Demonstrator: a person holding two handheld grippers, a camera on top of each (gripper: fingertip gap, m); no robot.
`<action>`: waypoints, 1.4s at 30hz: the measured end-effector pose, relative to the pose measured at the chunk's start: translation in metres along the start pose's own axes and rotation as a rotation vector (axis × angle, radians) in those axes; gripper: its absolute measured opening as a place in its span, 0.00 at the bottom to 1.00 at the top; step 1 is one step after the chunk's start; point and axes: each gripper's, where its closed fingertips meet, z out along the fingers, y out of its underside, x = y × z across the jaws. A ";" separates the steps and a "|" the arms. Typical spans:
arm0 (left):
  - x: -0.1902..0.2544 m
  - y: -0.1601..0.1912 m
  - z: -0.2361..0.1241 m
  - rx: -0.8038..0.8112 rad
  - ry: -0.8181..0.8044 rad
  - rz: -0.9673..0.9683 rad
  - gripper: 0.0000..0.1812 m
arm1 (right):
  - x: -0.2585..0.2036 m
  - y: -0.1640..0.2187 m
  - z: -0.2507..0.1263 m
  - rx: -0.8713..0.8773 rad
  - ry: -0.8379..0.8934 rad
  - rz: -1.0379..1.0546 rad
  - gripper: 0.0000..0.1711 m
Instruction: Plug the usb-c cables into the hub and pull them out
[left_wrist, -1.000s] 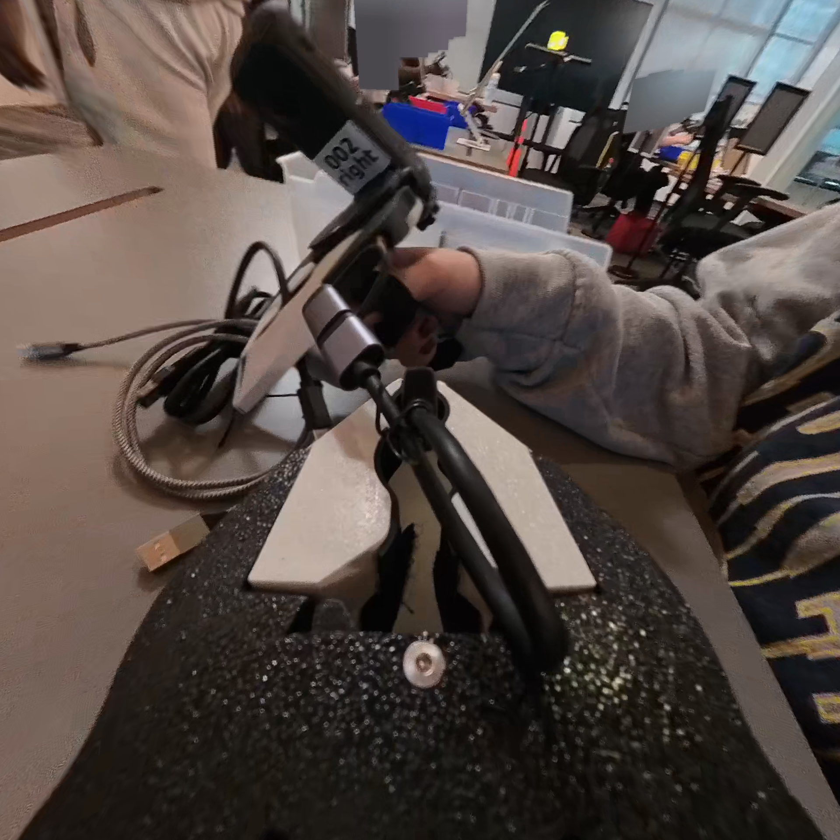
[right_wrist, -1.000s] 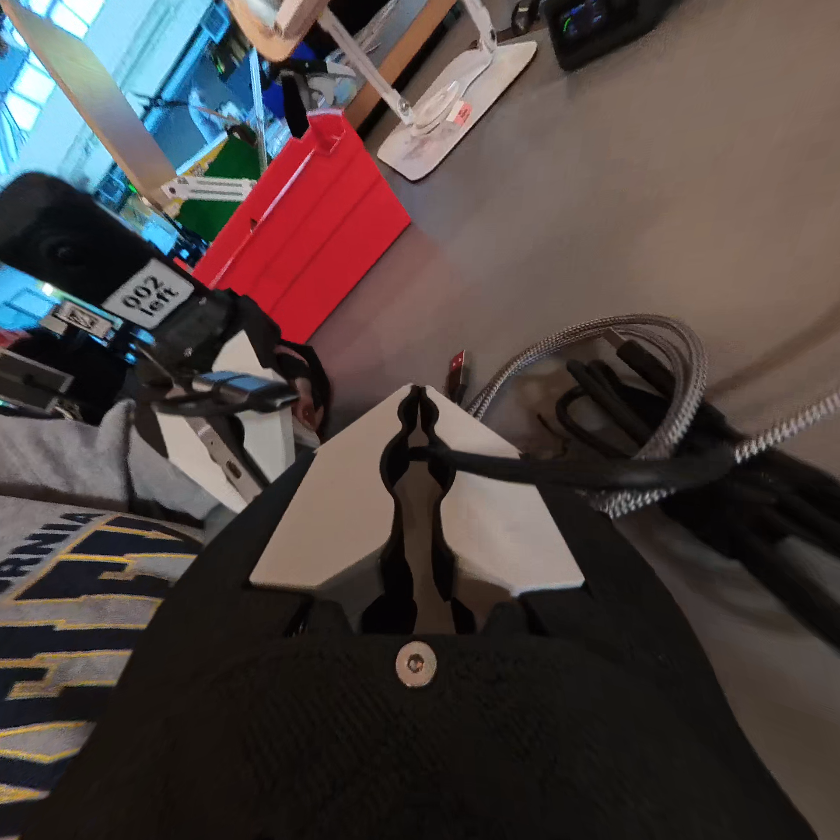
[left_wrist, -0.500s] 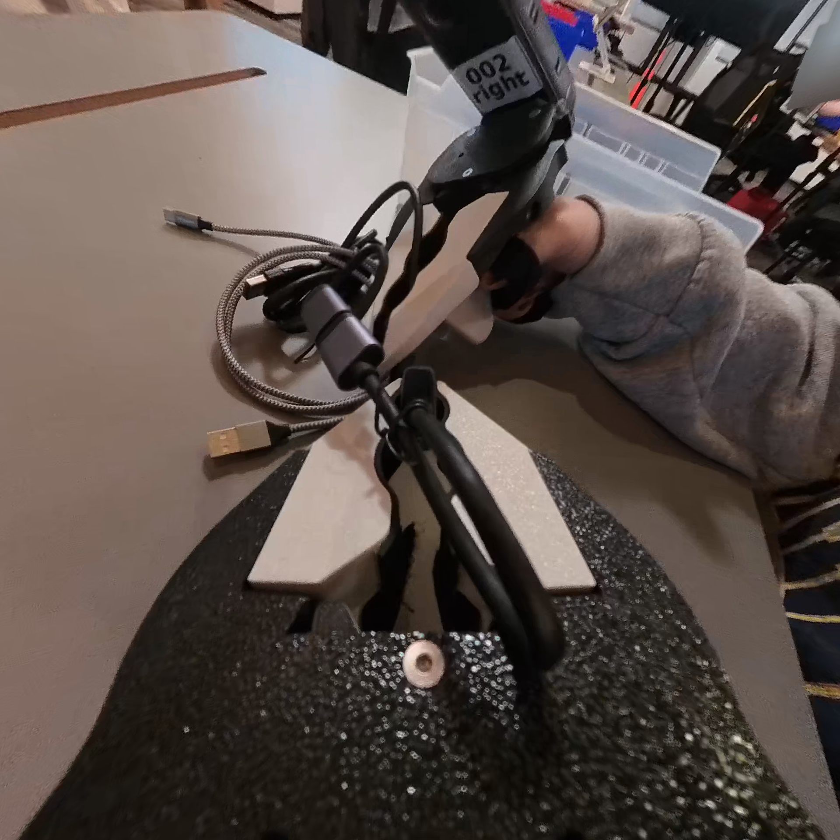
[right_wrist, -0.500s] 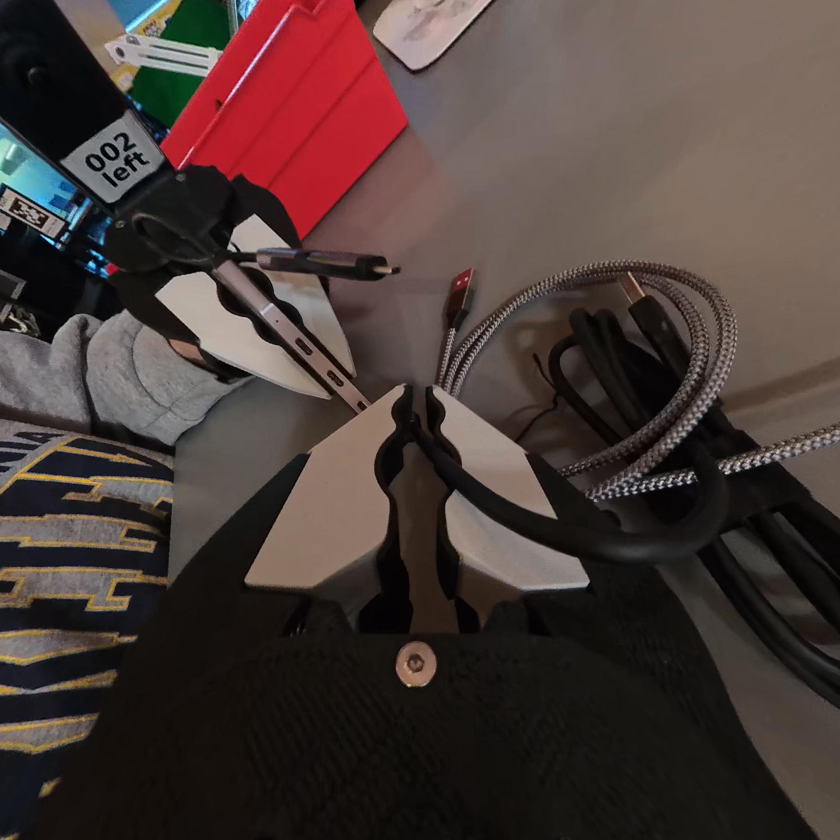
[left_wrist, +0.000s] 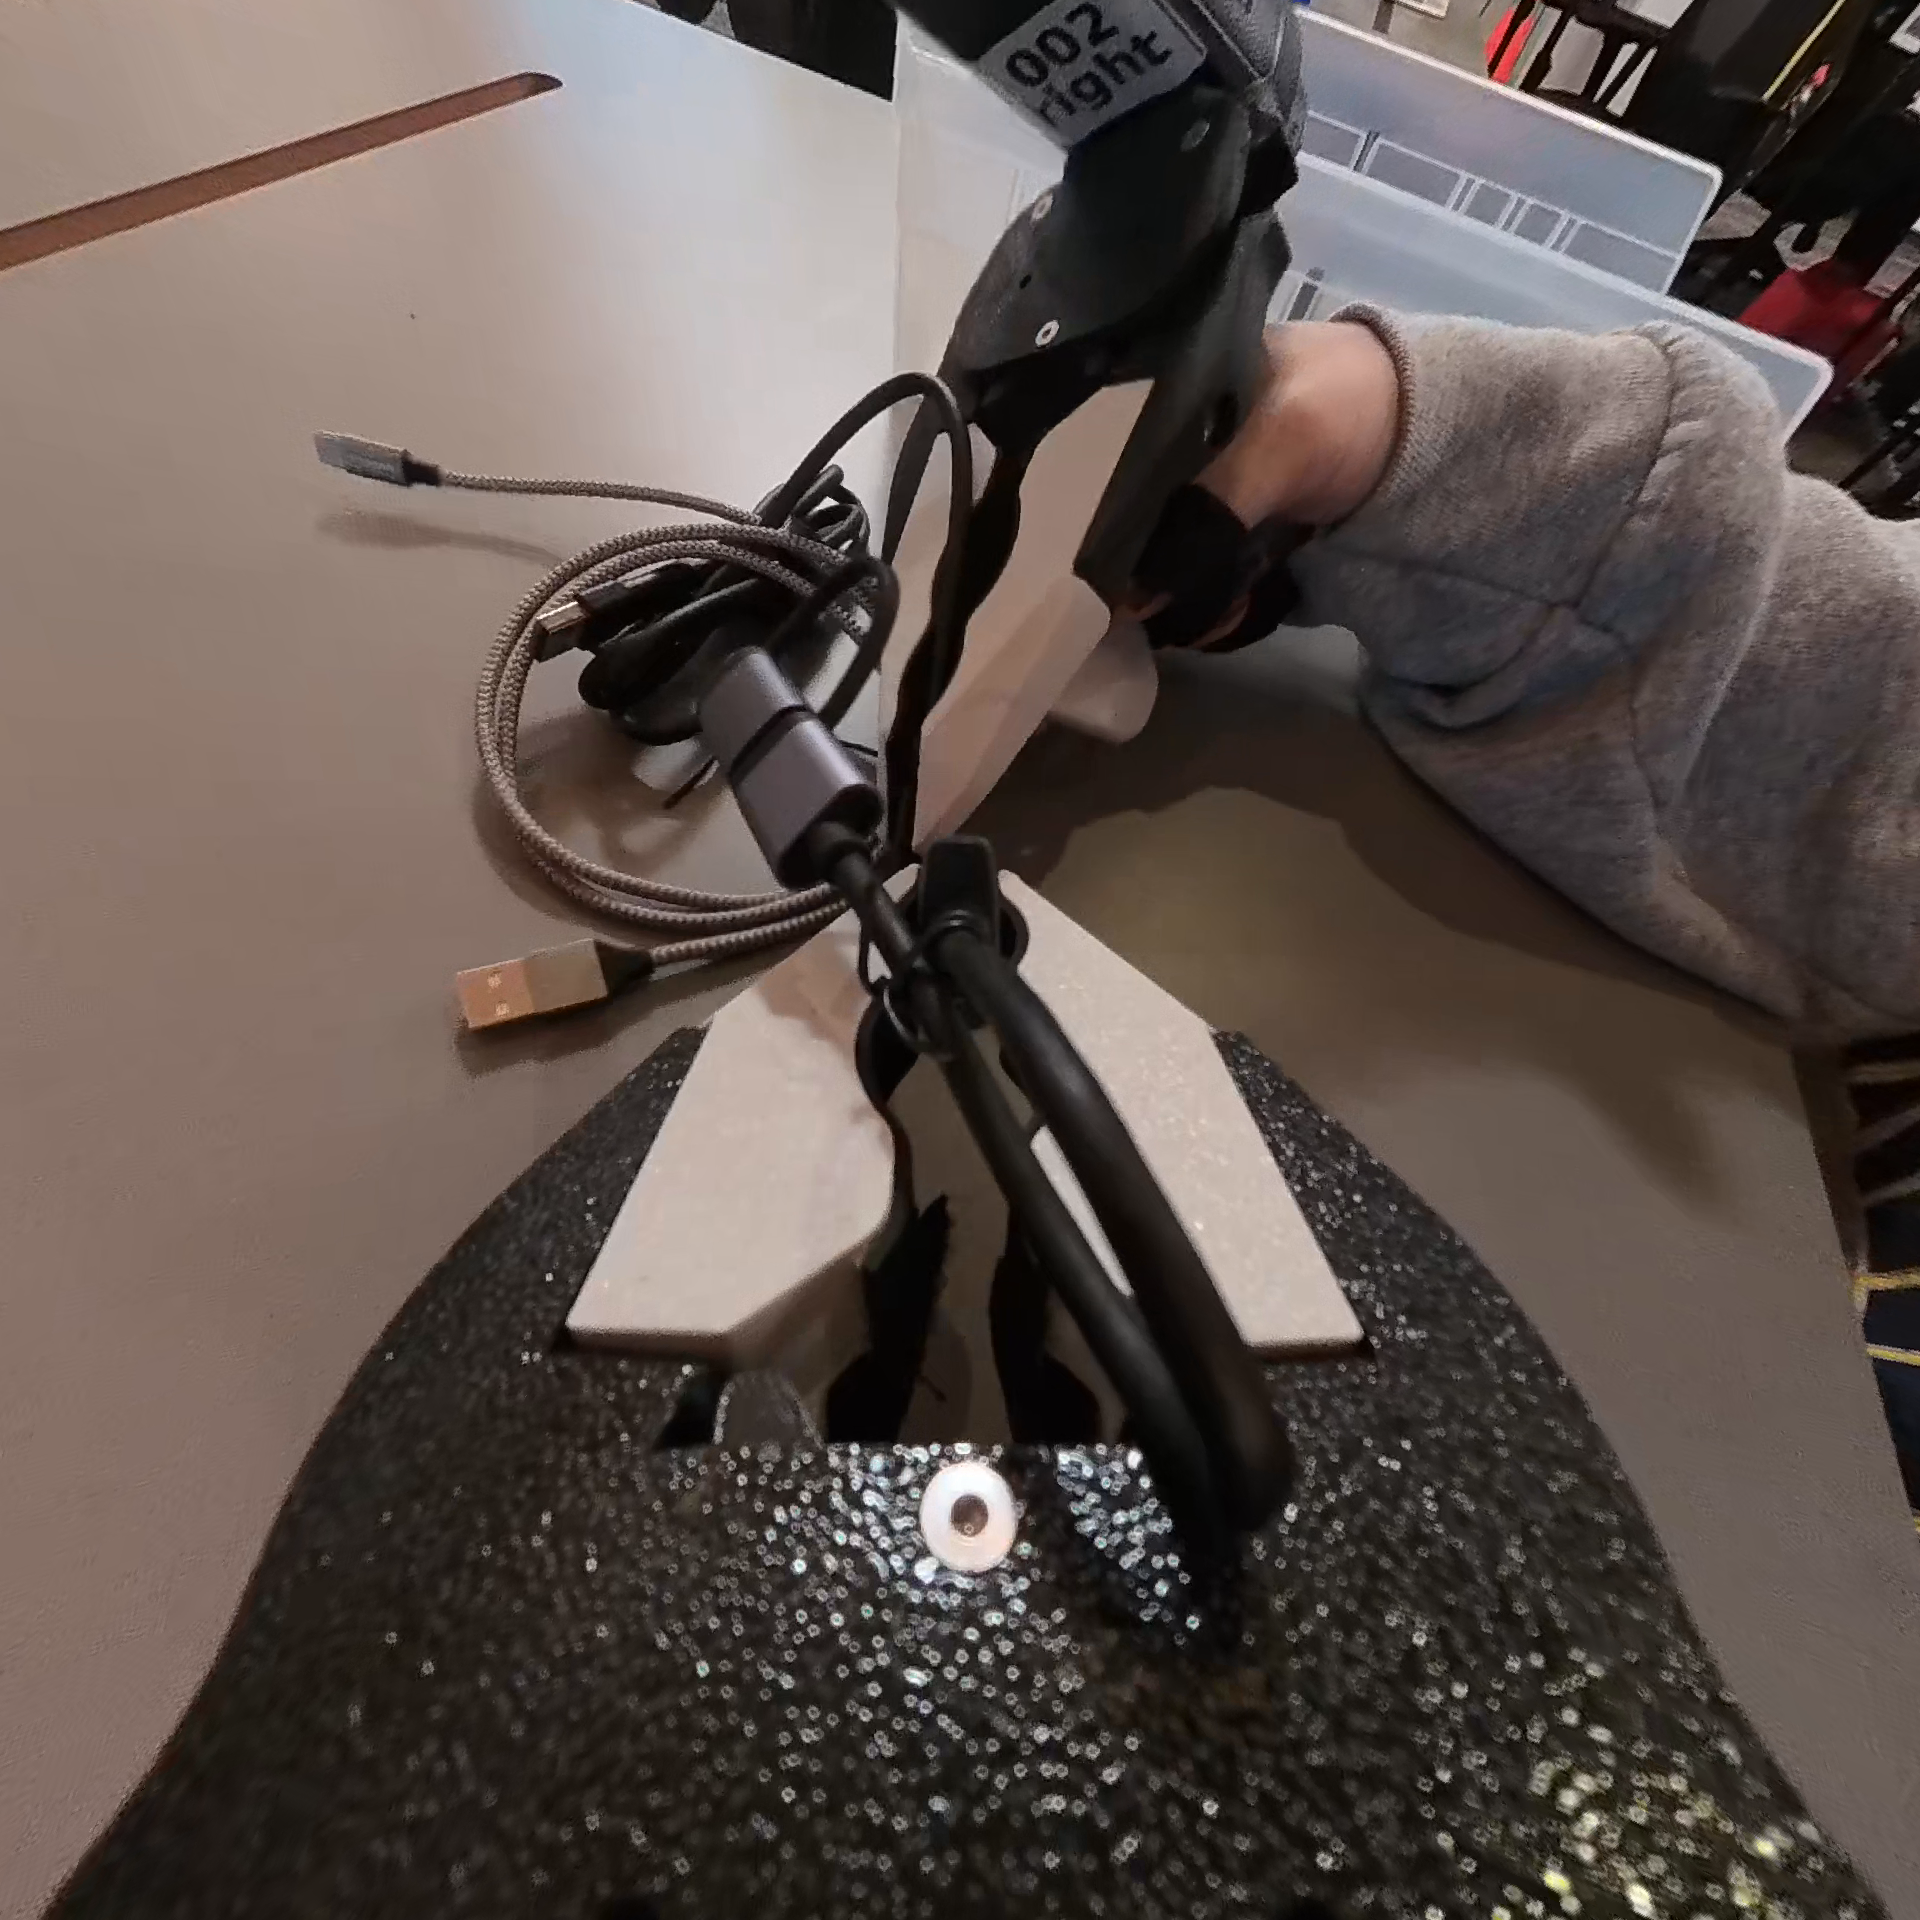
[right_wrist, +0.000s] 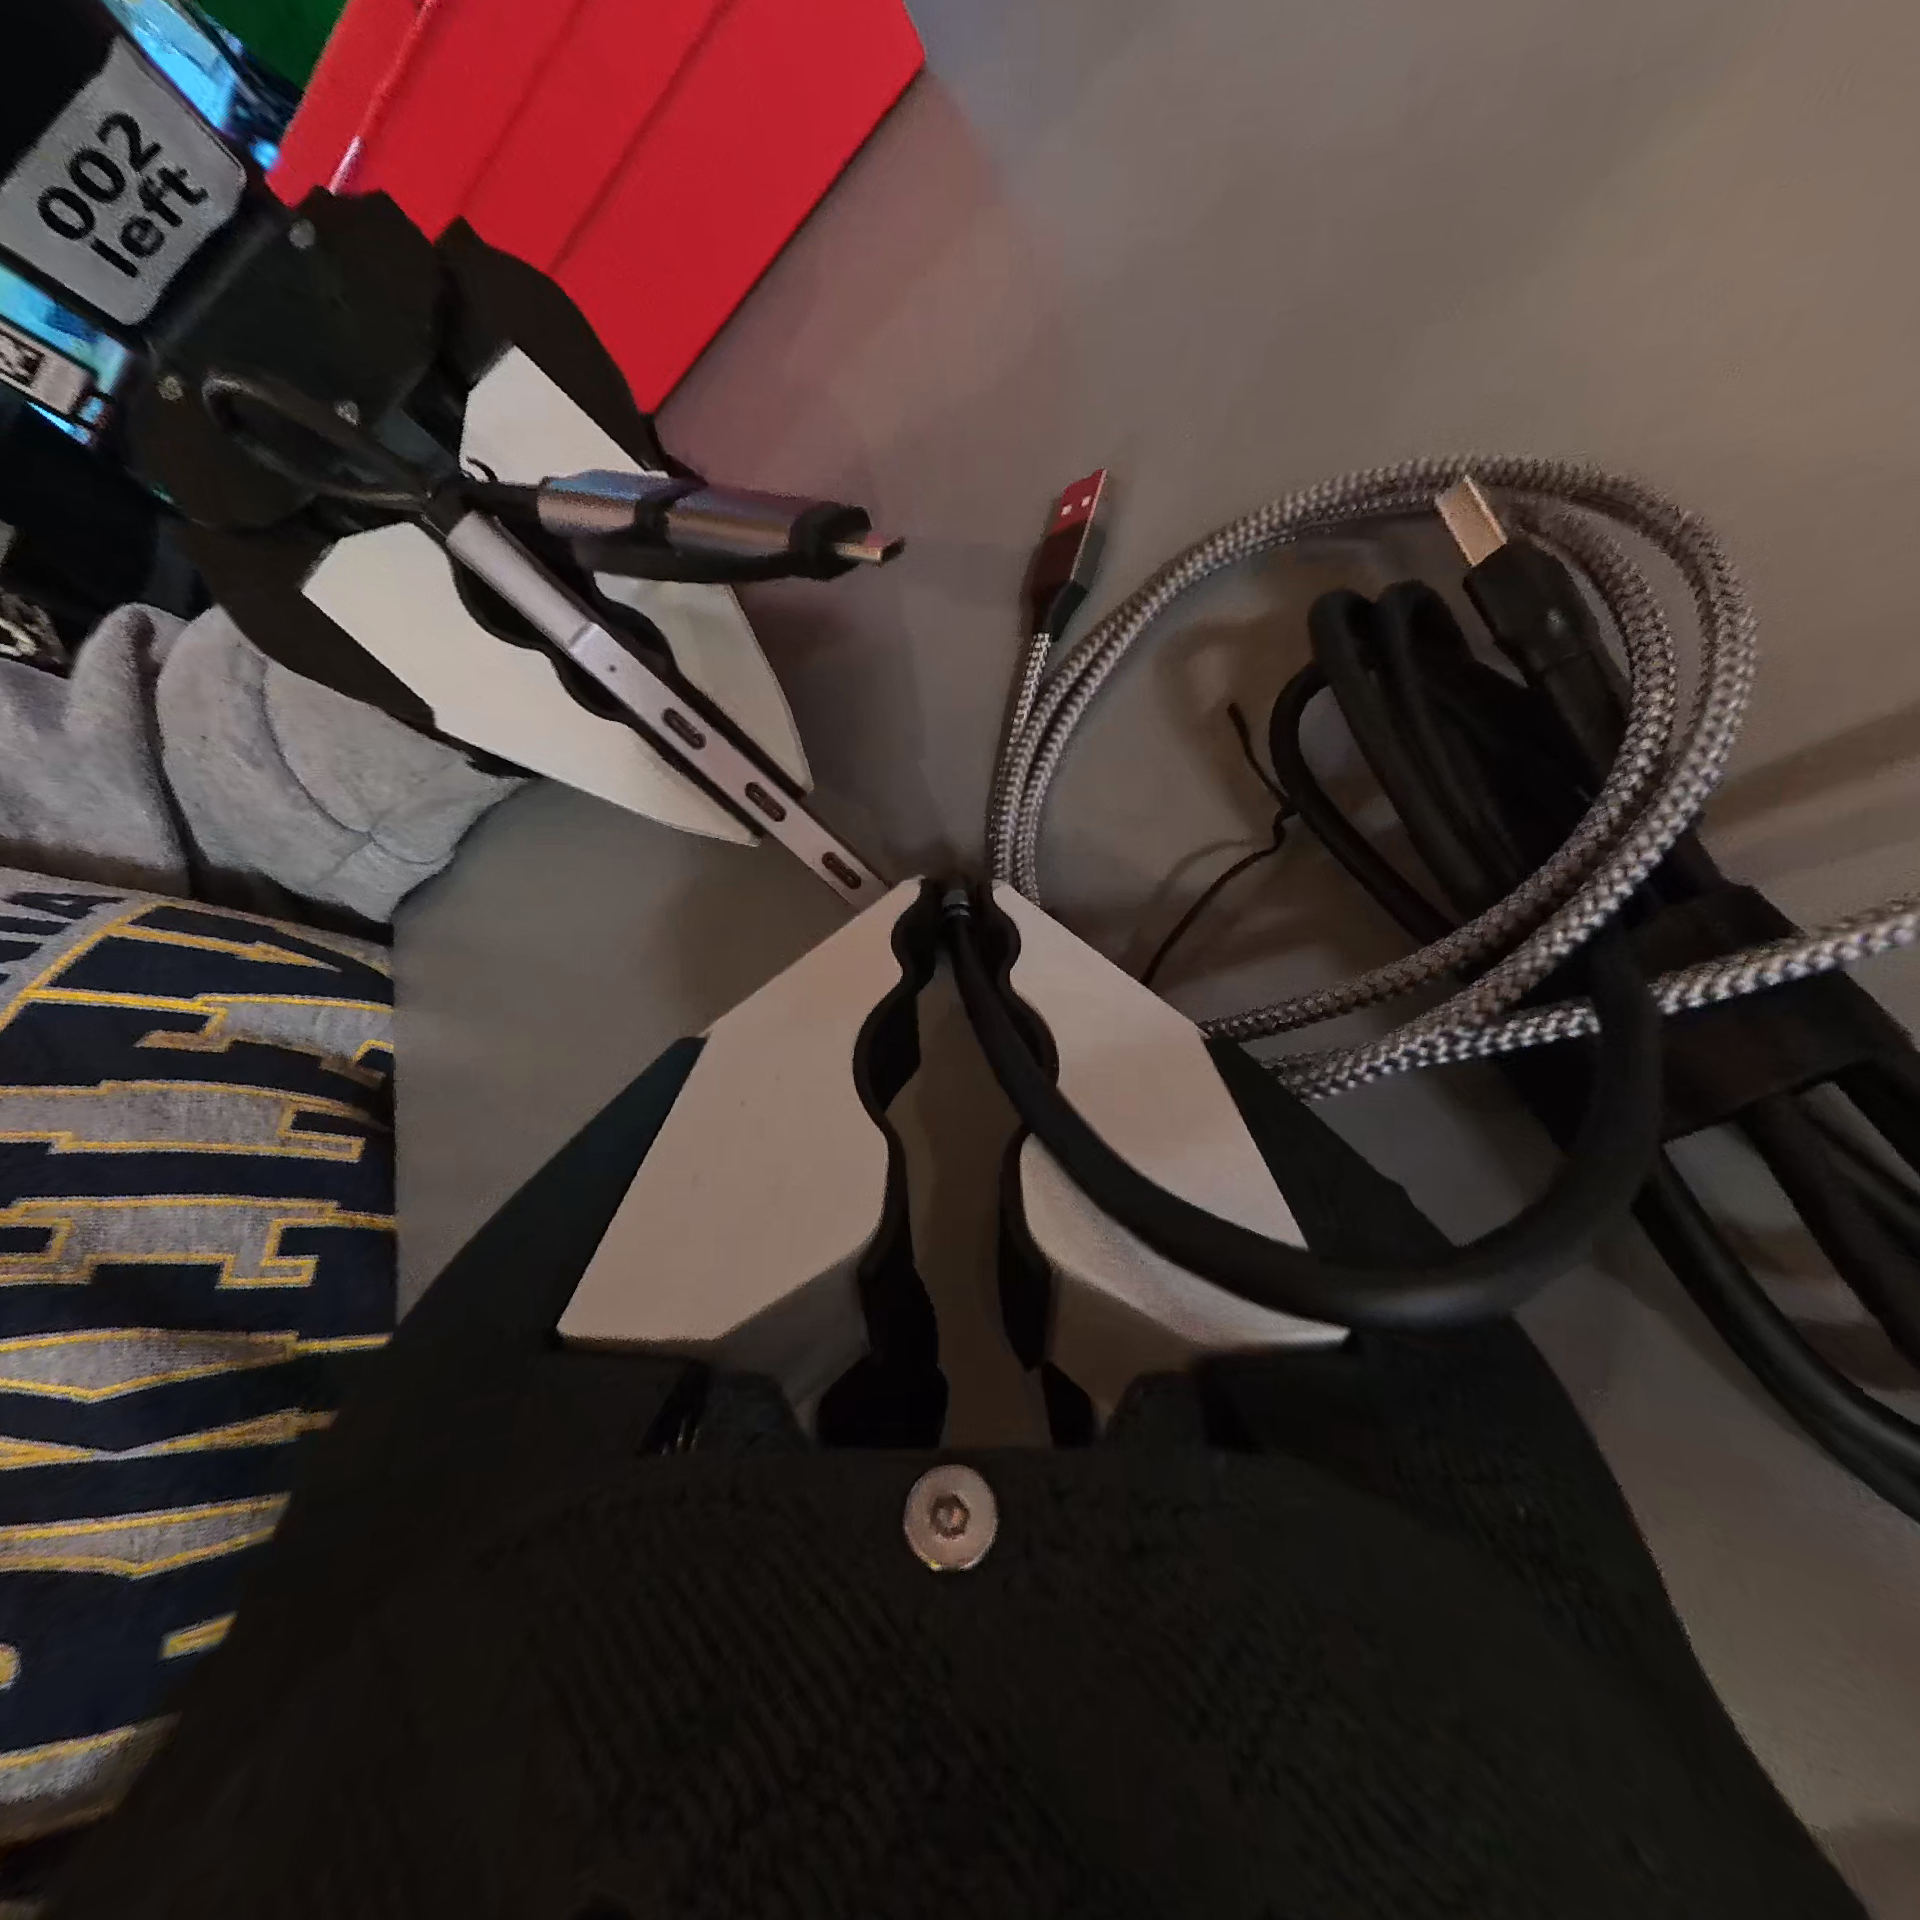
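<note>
Red bin and hub ports: right view only.

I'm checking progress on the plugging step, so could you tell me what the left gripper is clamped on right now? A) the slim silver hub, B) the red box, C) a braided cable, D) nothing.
A: in the right wrist view the left gripper is shut on the hub, whose ports show along its edge.

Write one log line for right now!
left gripper: shut on hub | right gripper: shut on black cable | plug tip: near hub end, apparently unplugged
</note>
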 end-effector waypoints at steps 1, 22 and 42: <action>0.000 0.000 -0.001 -0.001 -0.001 0.005 0.04 | 0.000 -0.002 -0.001 0.008 0.016 -0.022 0.03; 0.029 0.000 -0.010 0.008 0.238 0.052 0.04 | -0.075 -0.027 -0.015 0.168 -0.180 -0.460 0.03; 0.033 0.005 -0.007 -0.031 0.230 0.065 0.03 | -0.074 -0.015 -0.007 0.094 -0.132 -0.513 0.03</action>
